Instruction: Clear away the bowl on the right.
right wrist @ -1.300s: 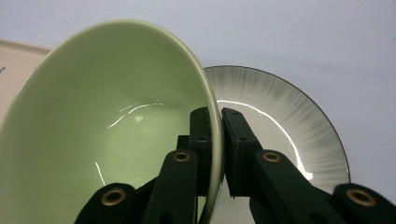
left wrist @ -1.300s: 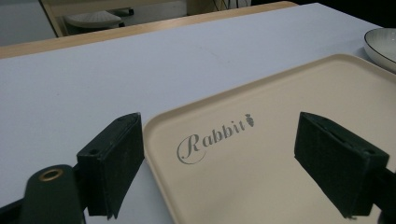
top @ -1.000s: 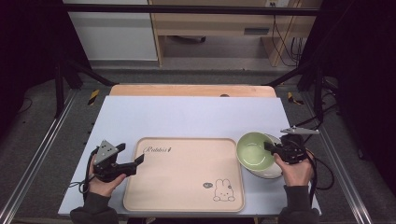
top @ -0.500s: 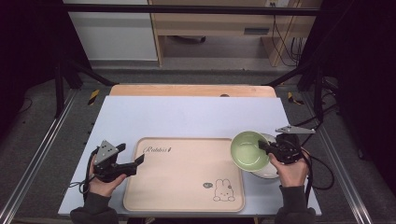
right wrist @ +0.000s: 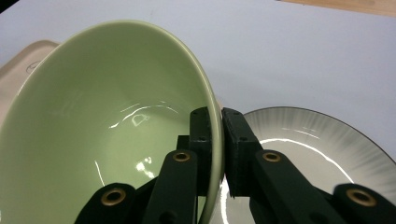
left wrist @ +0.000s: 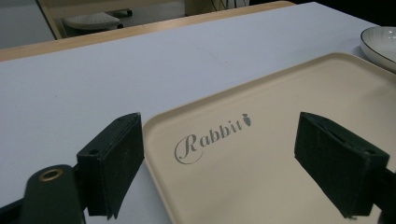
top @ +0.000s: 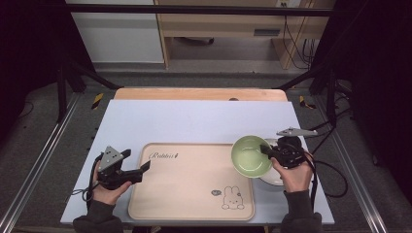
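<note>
- The jaws of the left gripper (top: 138,171) stand wide apart with nothing between them, straddling the near-left corner of the tray (top: 189,194); in the left gripper view the two black pads (left wrist: 116,158) frame the printed word on it, likely ready to steady or take the tray's edge.
- The tray is a flat, matt beige rectangle with rounded corners and a low raised rim, a script word at one end and a small rabbit drawing (top: 232,198) at the other; it lies flat on the pale blue desk (top: 194,121).
- The jaws of the right gripper (top: 266,151) are clamped on the rim of the green bowl (top: 250,156), one pad inside the wall and one outside, so the thin edge gives a firm pinch point.
- The green bowl is glossy, round and deep, probably glazed ceramic; it hangs tilted above the tray's right edge, lifted off the white bowl (right wrist: 317,140).
- The white bowl sits on the desk just right of the tray, shiny, shallow, with faint radial streaks and a dark rim line.
</note>
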{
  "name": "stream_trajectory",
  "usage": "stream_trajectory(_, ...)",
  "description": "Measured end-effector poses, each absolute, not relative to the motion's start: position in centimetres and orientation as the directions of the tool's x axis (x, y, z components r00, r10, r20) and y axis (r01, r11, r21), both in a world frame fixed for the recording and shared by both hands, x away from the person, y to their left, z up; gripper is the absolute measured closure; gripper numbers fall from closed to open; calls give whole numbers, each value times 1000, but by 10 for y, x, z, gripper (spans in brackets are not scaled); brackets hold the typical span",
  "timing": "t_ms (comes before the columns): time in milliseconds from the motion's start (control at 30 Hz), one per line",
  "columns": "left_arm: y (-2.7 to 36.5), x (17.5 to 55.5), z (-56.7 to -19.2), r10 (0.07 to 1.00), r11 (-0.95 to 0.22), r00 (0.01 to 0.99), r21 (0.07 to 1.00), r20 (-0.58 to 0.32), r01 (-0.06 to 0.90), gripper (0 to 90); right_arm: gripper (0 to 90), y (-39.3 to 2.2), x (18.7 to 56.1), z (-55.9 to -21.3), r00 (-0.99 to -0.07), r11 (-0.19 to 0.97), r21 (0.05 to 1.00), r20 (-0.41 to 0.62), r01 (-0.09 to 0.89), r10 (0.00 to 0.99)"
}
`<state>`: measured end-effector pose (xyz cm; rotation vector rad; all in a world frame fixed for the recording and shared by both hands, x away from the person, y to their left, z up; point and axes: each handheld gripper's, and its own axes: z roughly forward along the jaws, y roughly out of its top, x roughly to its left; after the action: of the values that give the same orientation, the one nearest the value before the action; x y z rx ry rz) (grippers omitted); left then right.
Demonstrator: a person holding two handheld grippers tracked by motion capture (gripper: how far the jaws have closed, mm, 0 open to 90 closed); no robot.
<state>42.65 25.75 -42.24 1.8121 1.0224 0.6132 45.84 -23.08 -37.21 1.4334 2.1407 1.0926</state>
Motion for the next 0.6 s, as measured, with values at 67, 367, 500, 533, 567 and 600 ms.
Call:
stream_trajectory(67, 258, 426, -422, 850, -214, 527, 899, -22, 382, 154, 835, -225, 461, -371, -444, 203, 754, 130, 625, 886)
stream_trajectory(367, 258, 426, -421, 849, -215, 528, 900, -20, 380, 154, 834, -200, 471, -368, -485, 228, 757, 132, 612, 864)
stream_trajectory(500, 258, 426, -421, 849, -212, 527, 900, -23, 381, 154, 834, -191, 476, -367, -501, 241, 758, 128, 606, 856)
stream_trajectory(533, 258, 426, -421, 849, -214, 528, 899, -22, 381, 154, 834, -188, 476, -367, -502, 240, 759, 130, 606, 855)
stream_trajectory(567, 258, 426, -421, 849, -215, 528, 899, -21, 381, 154, 834, -186, 477, -366, -507, 239, 763, 132, 600, 852)
stream_trajectory(600, 258, 426, -422, 848, -215, 529, 899, -21, 381, 154, 834, -184, 478, -366, -509, 240, 764, 132, 599, 851)
